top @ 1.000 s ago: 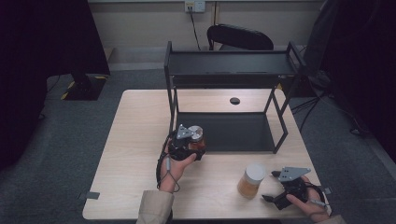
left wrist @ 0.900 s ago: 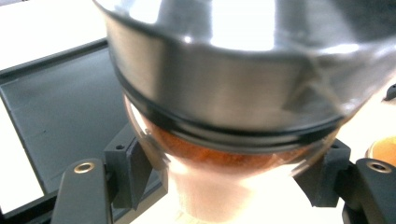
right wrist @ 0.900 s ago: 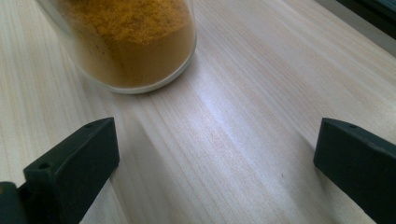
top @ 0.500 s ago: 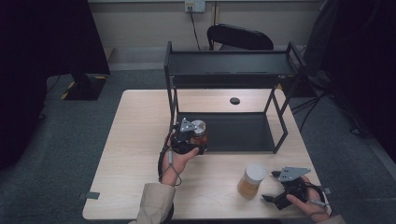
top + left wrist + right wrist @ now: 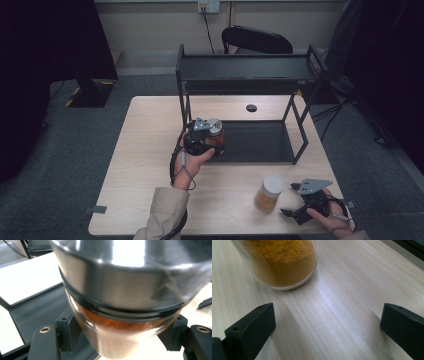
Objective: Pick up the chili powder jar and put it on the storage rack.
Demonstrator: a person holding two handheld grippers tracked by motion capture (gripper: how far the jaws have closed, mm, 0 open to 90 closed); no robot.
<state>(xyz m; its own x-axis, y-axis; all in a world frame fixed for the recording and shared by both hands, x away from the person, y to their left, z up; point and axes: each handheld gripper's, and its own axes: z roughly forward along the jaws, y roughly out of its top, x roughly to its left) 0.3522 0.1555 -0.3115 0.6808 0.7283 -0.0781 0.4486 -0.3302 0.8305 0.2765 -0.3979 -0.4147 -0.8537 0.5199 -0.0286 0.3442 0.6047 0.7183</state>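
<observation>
Firmly, left gripper point(image 5: 212, 136) clamps red-spice jar point(image 5: 216, 138).

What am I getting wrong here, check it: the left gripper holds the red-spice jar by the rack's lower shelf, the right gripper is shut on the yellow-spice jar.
The right gripper is not shut on the yellow-spice jar. The right gripper view shows its jaws spread wide over bare table, the jar standing ahead, untouched. The rest holds: the left gripper clamps the red-spice jar by the rack's lower shelf.
</observation>
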